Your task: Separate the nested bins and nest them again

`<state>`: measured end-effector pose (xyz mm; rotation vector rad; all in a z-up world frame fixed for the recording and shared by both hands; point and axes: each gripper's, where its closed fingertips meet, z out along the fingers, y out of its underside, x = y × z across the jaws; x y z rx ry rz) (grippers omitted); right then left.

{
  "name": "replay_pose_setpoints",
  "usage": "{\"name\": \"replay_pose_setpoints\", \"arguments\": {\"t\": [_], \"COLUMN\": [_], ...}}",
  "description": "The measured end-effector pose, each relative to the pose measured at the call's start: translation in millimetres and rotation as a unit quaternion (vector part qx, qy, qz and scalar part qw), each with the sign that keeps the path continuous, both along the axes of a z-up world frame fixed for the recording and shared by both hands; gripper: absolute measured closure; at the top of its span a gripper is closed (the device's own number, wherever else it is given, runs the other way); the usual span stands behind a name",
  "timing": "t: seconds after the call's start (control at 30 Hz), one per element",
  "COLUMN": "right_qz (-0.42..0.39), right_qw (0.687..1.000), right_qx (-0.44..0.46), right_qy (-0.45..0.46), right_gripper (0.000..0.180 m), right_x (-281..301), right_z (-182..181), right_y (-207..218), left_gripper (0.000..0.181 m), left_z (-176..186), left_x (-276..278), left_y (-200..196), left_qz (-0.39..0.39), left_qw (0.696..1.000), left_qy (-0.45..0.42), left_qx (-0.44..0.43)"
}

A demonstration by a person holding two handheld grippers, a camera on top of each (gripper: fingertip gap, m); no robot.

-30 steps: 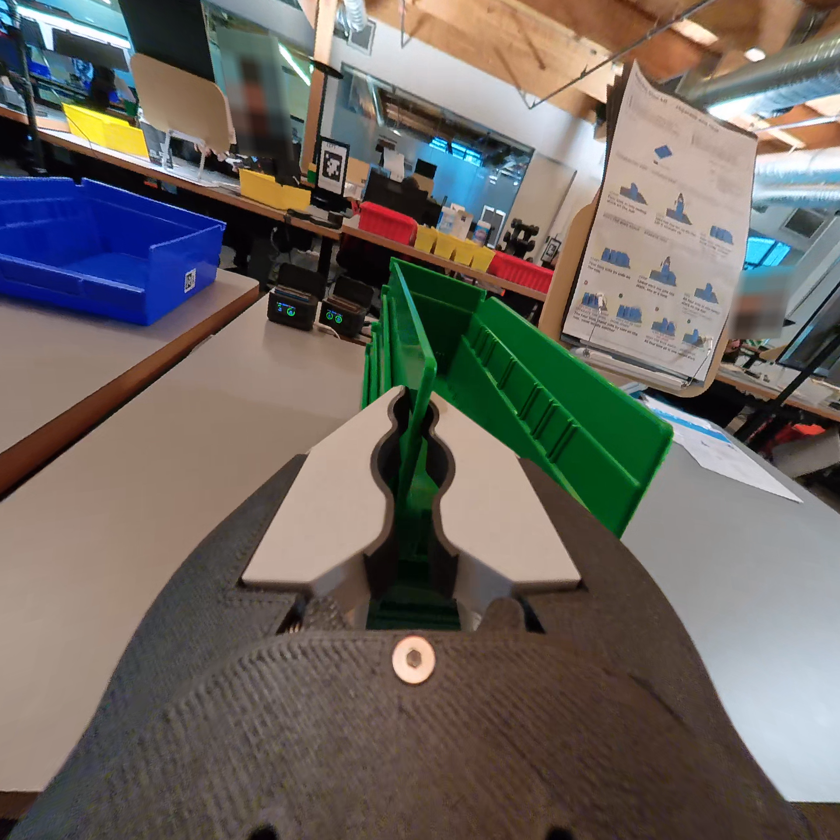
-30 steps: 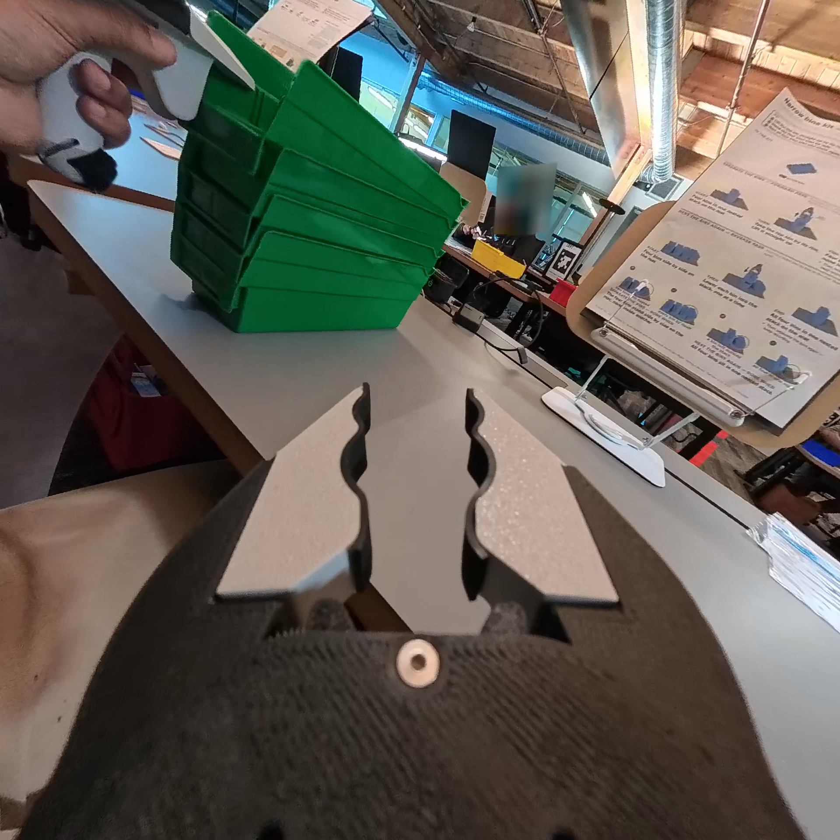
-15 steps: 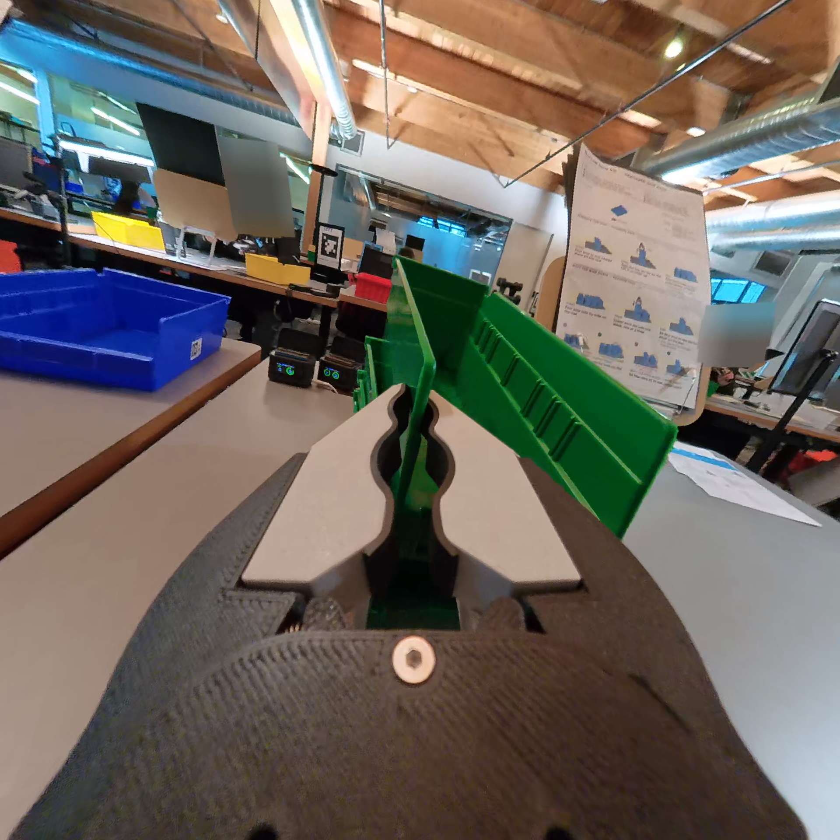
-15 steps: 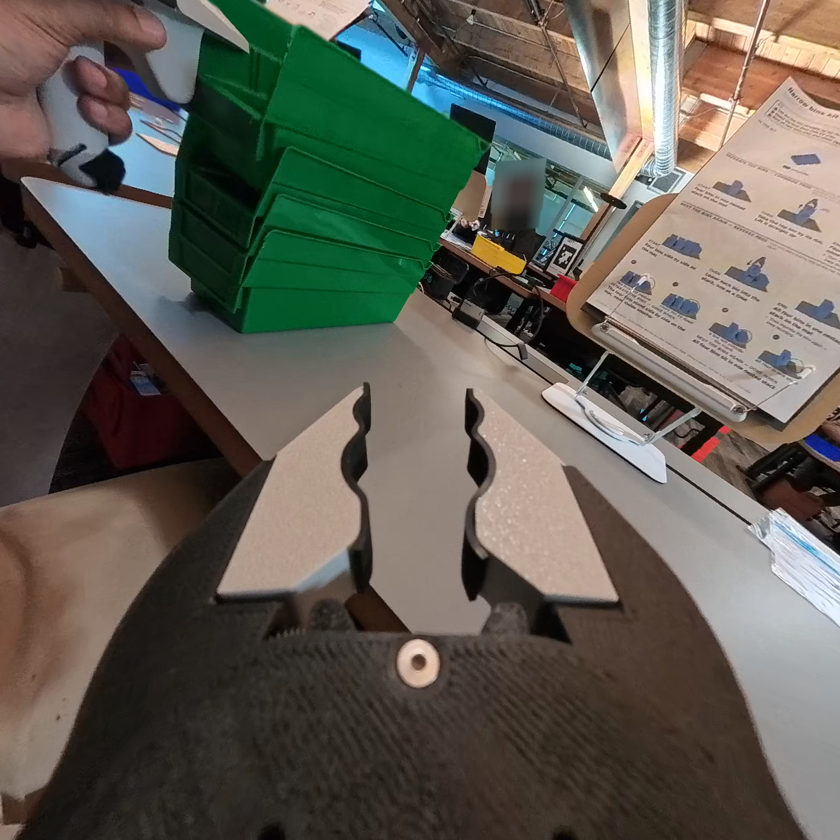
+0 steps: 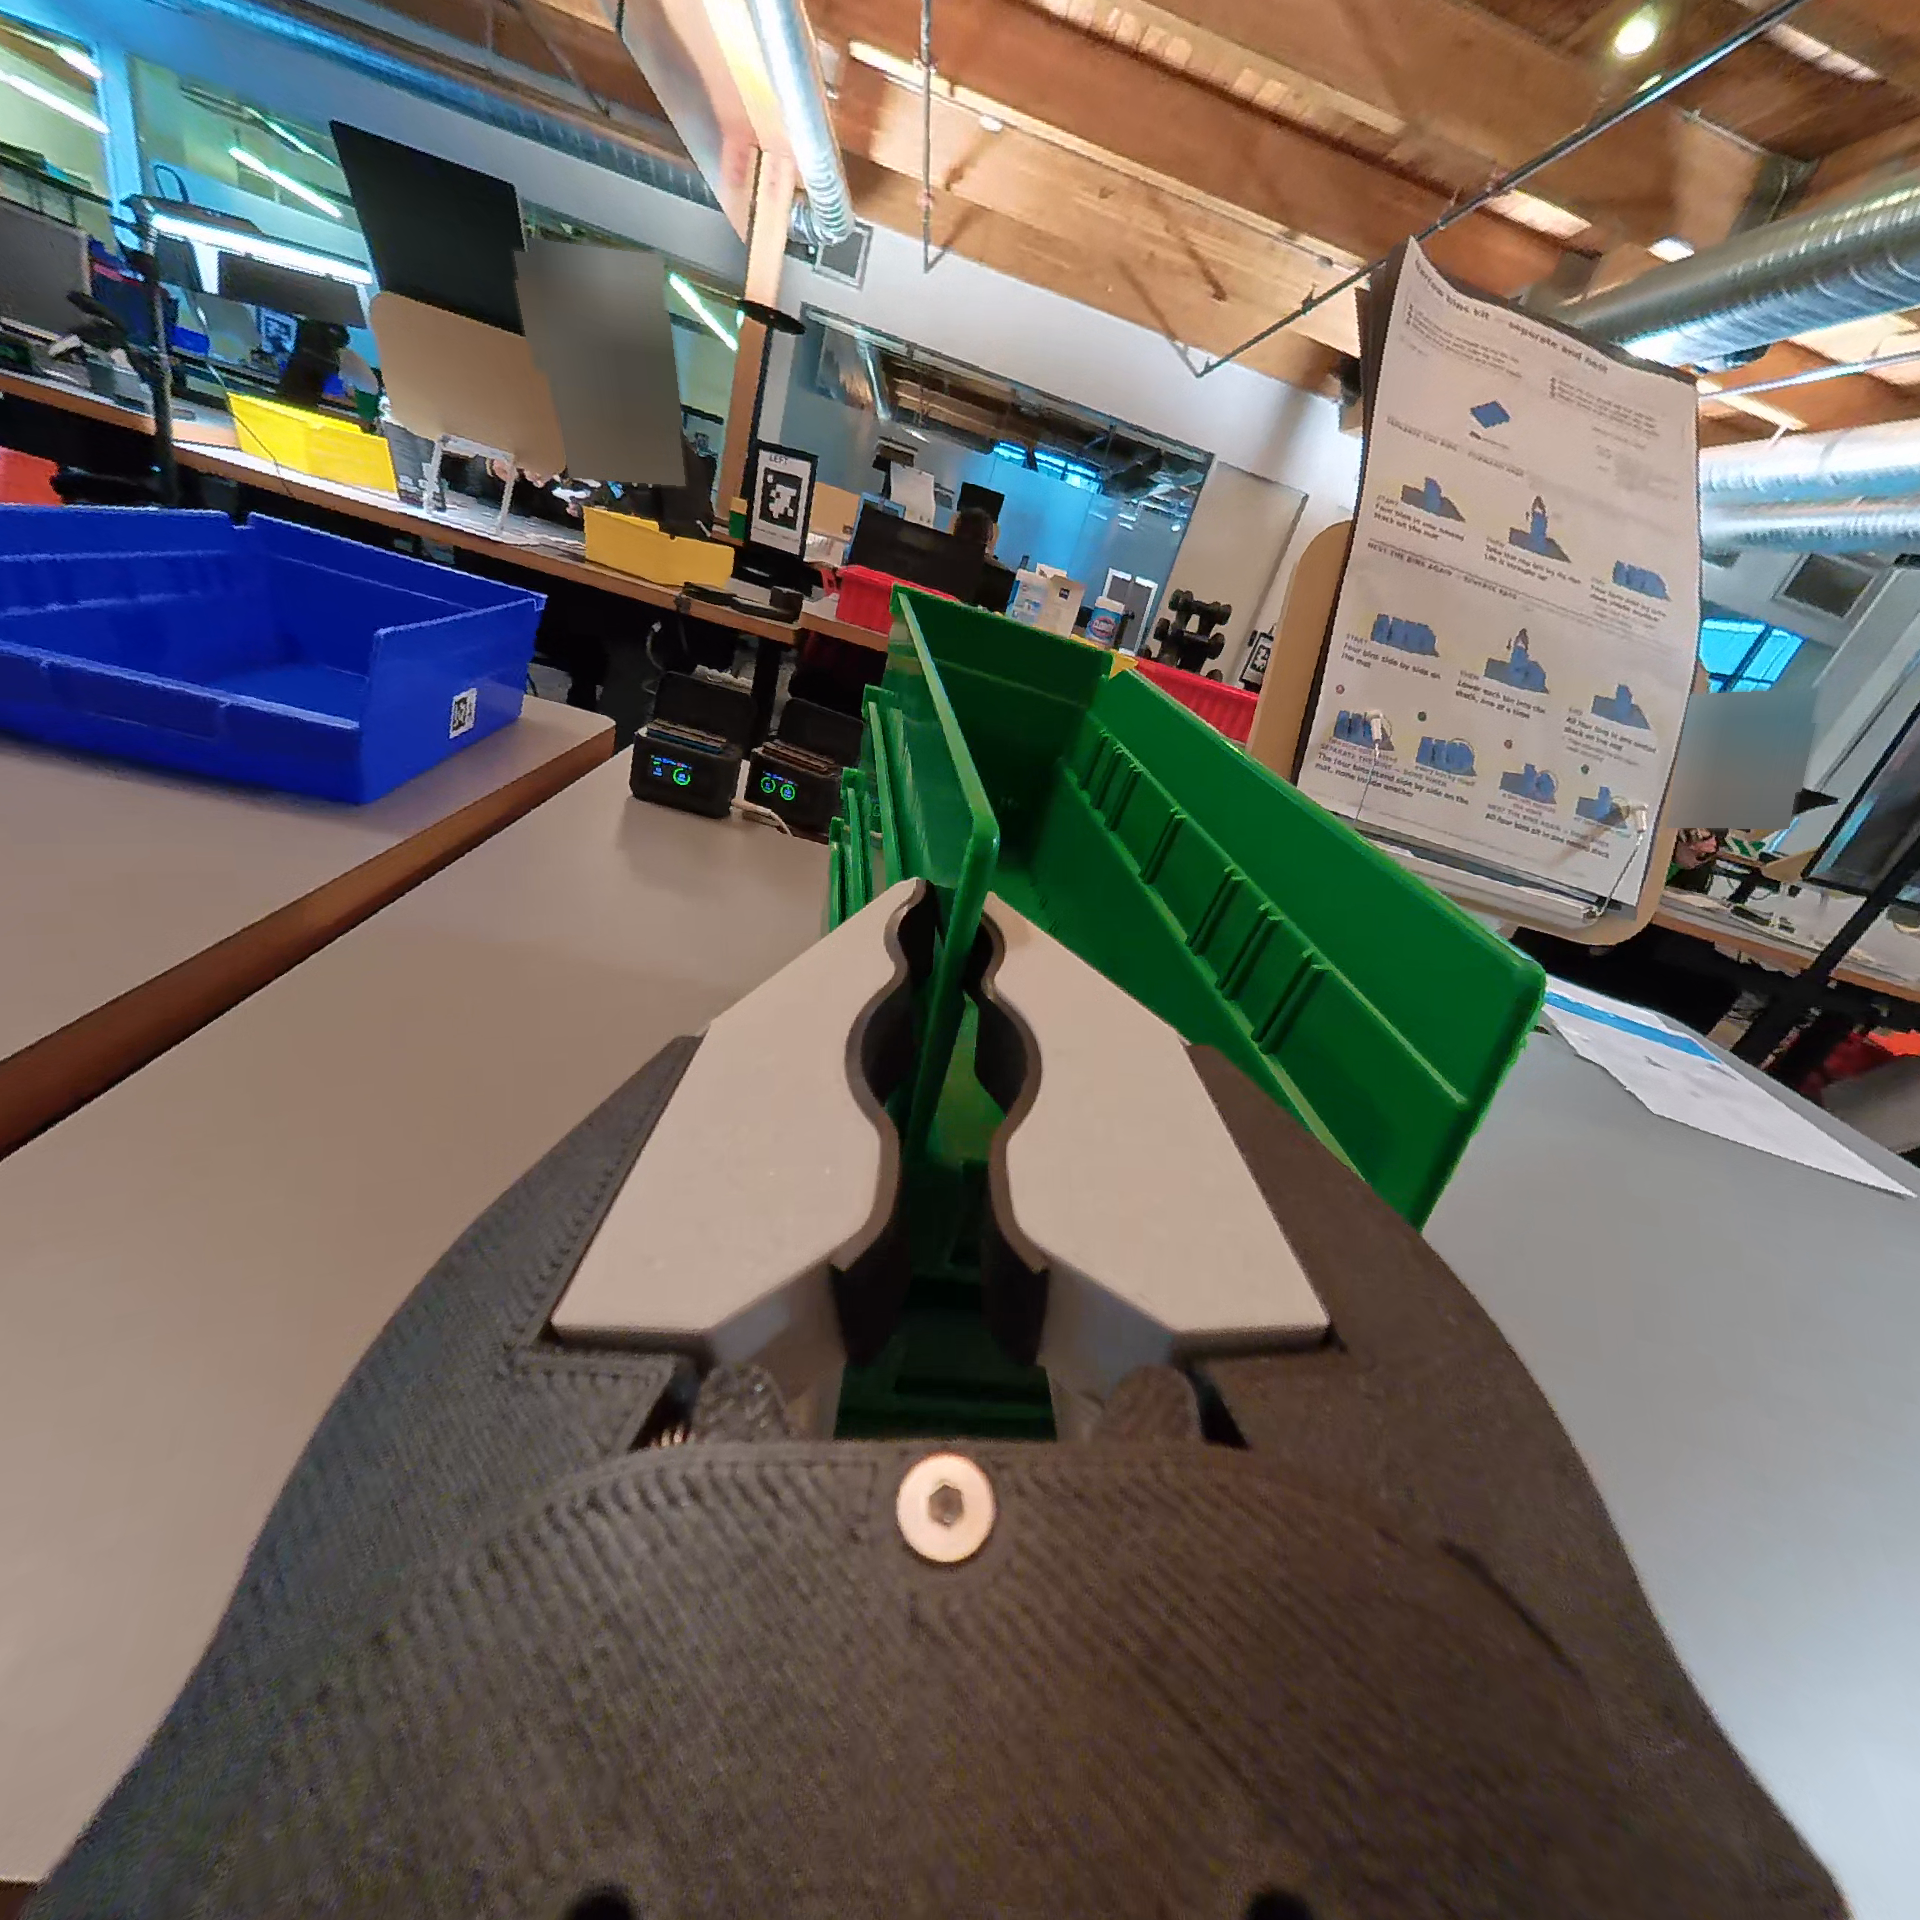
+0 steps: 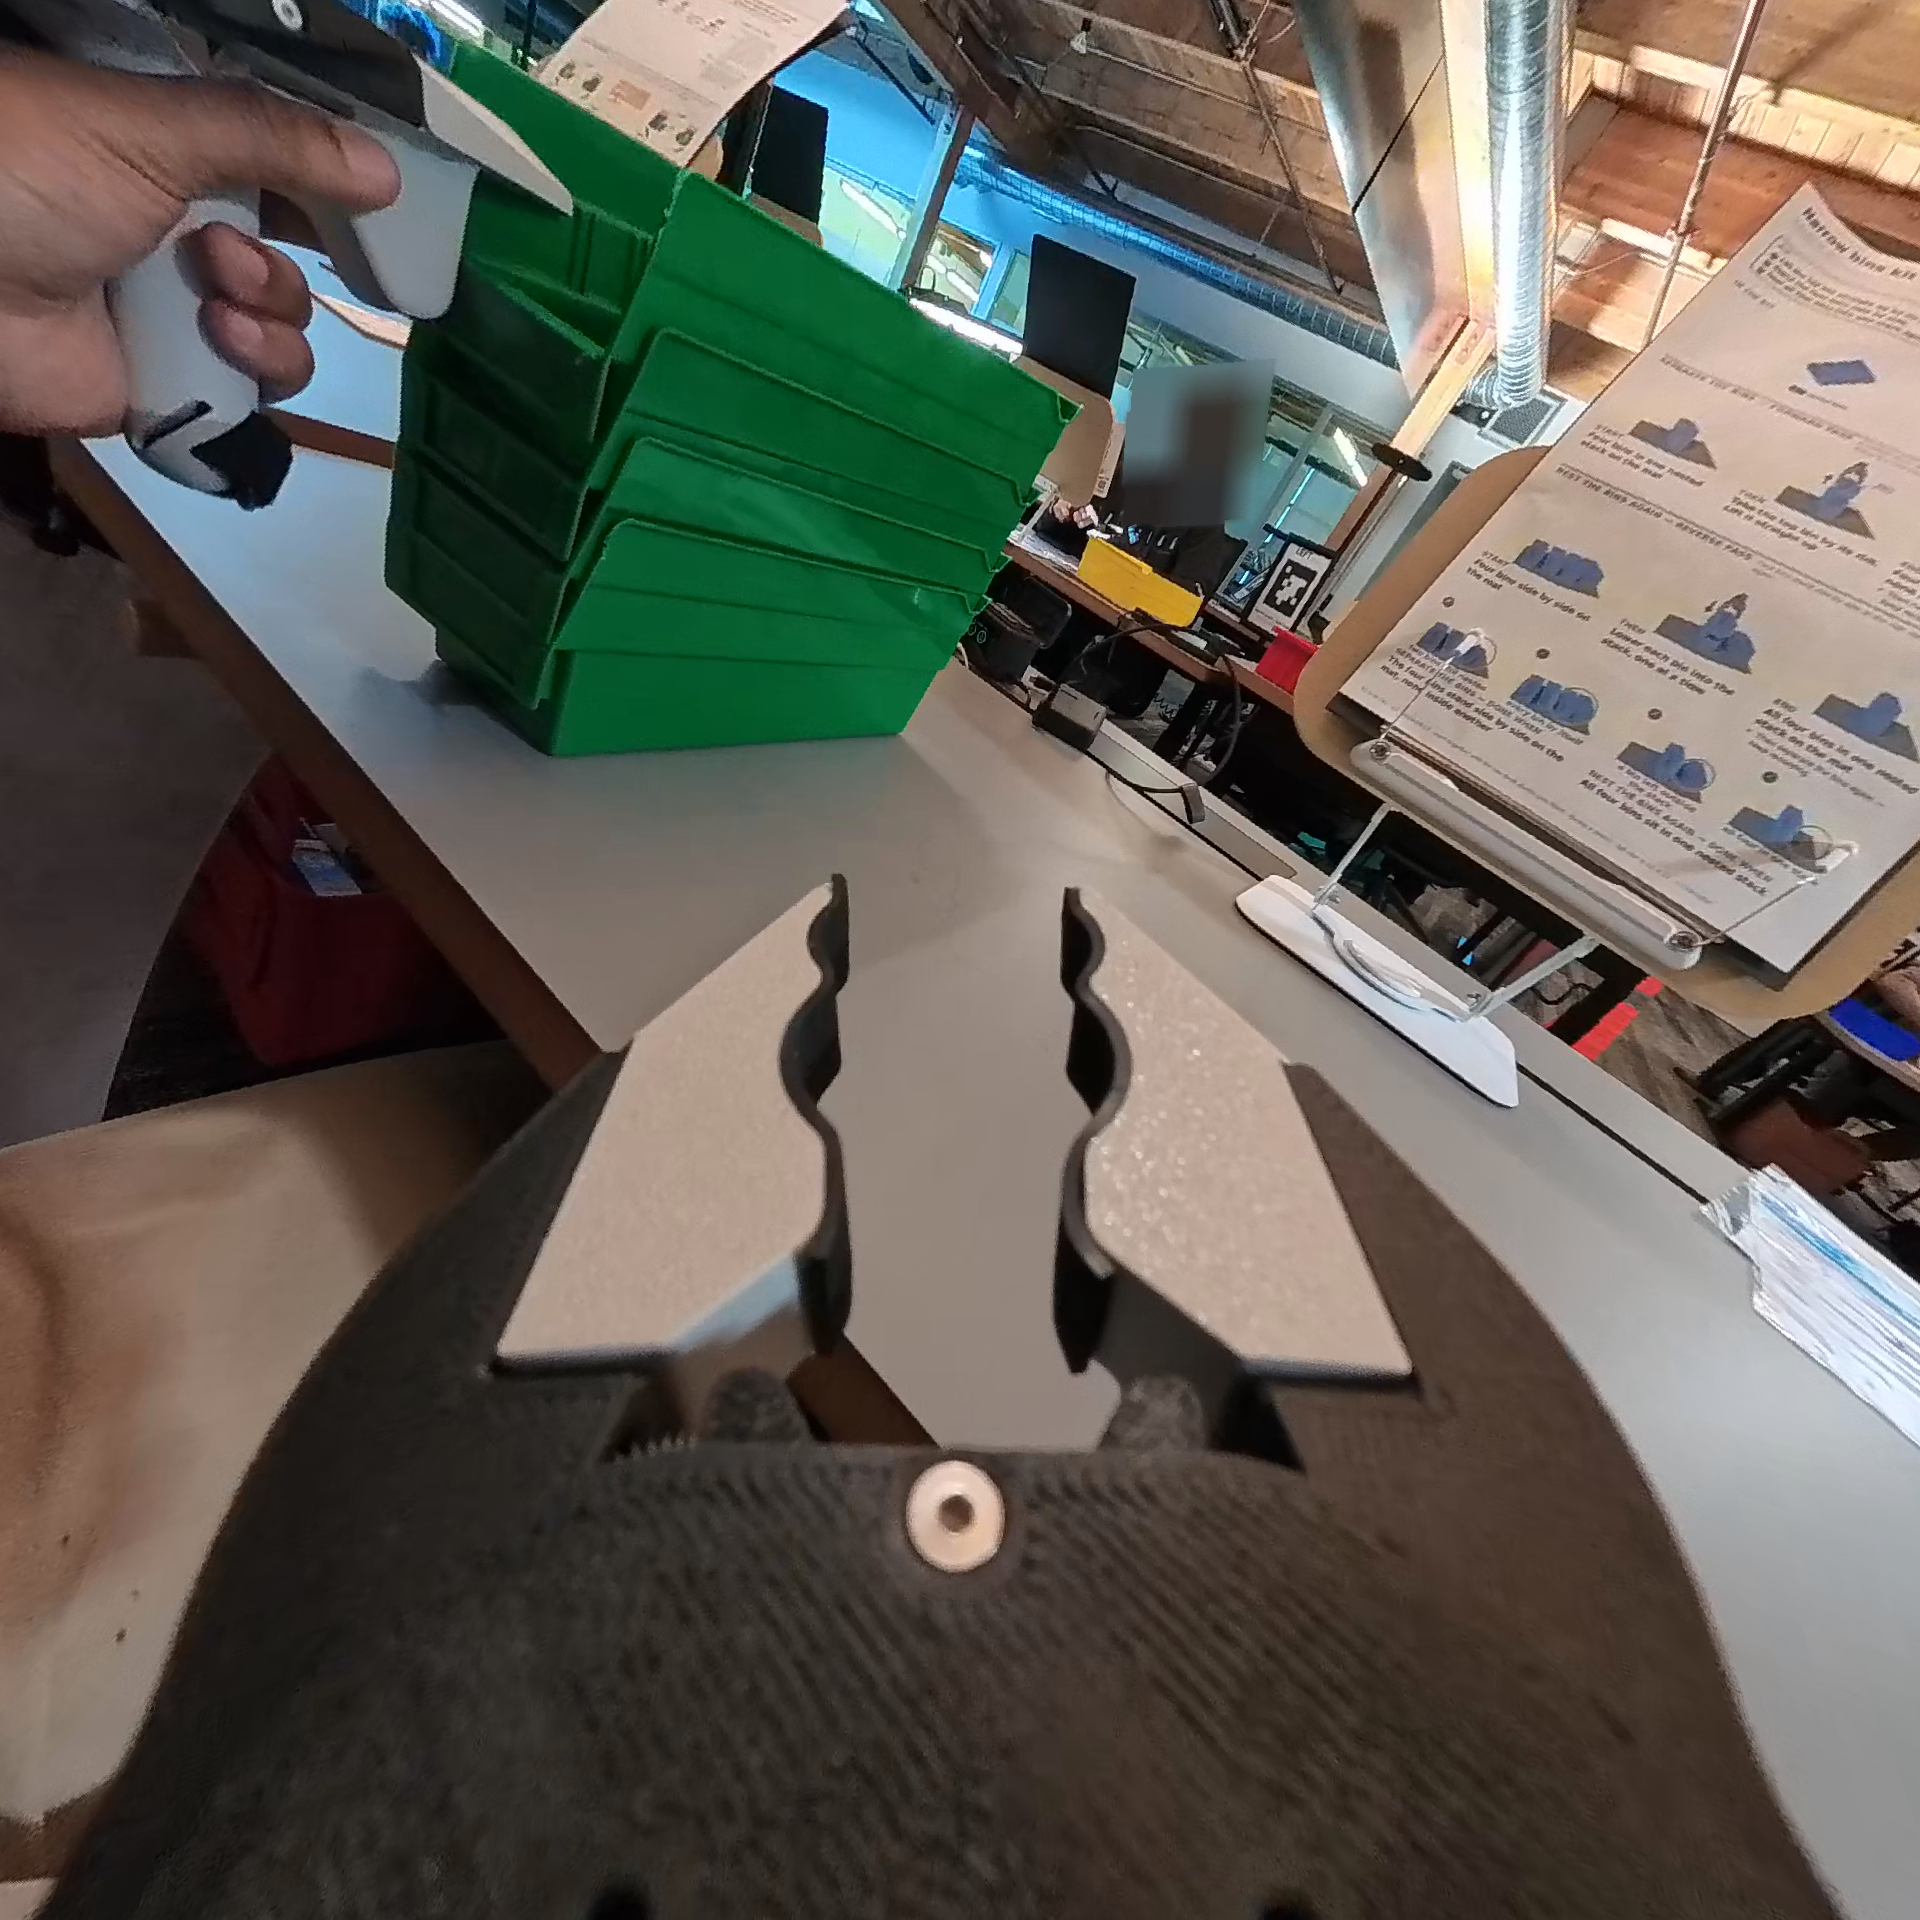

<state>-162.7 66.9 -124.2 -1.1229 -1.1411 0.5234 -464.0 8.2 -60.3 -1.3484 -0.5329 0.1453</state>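
Observation:
A stack of nested green bins (image 6: 727, 623) stands on the grey table (image 6: 727, 852) near its left edge. My left gripper (image 5: 951, 920) is shut on the near end wall of the top green bin (image 5: 1247, 914). It holds that bin raised and tilted above the lower bins (image 5: 857, 862). In the right wrist view the left gripper (image 6: 499, 156) and the hand (image 6: 135, 229) holding it are at the stack's upper left, on the top bin (image 6: 831, 343). My right gripper (image 6: 951, 904) is open and empty, low over the table, well short of the stack.
A blue bin (image 5: 260, 644) sits on the neighbouring table at left. An instruction sheet on a stand (image 6: 1714, 571) is at the right, and it also shows in the left wrist view (image 5: 1507, 623). Two small black devices (image 5: 727, 764) lie behind the stack. A paper pile (image 6: 1849, 1299) lies at the far right.
The left gripper lifted the top bin's near end out of the stack, then eased it down a little. The right gripper stayed open and nearly still.

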Motion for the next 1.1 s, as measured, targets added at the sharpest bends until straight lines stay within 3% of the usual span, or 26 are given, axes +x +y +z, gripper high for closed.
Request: {"name": "replay_pose_setpoints", "arguments": {"t": [0.6, 1.1], "right_qz": [0.002, 0.003], "right_qw": [1.000, 1.000], "right_qx": [0.006, 0.002], "right_qy": [-0.007, -0.015], "right_gripper": [0.140, 0.141], "right_x": [-0.5, -1.6], "right_z": [-1.9, -5.7], "right_y": [-0.6, 0.1], "left_gripper": [0.181, 0.181], "left_z": [-2.5, -2.0], "left_x": [-0.4, -2.2], "left_y": [-0.8, 1.1], "left_qz": [0.014, 0.020], "left_qw": [0.999, 0.991], "left_qy": [0.028, 0.066], "left_qx": [-0.031, -0.110]}}
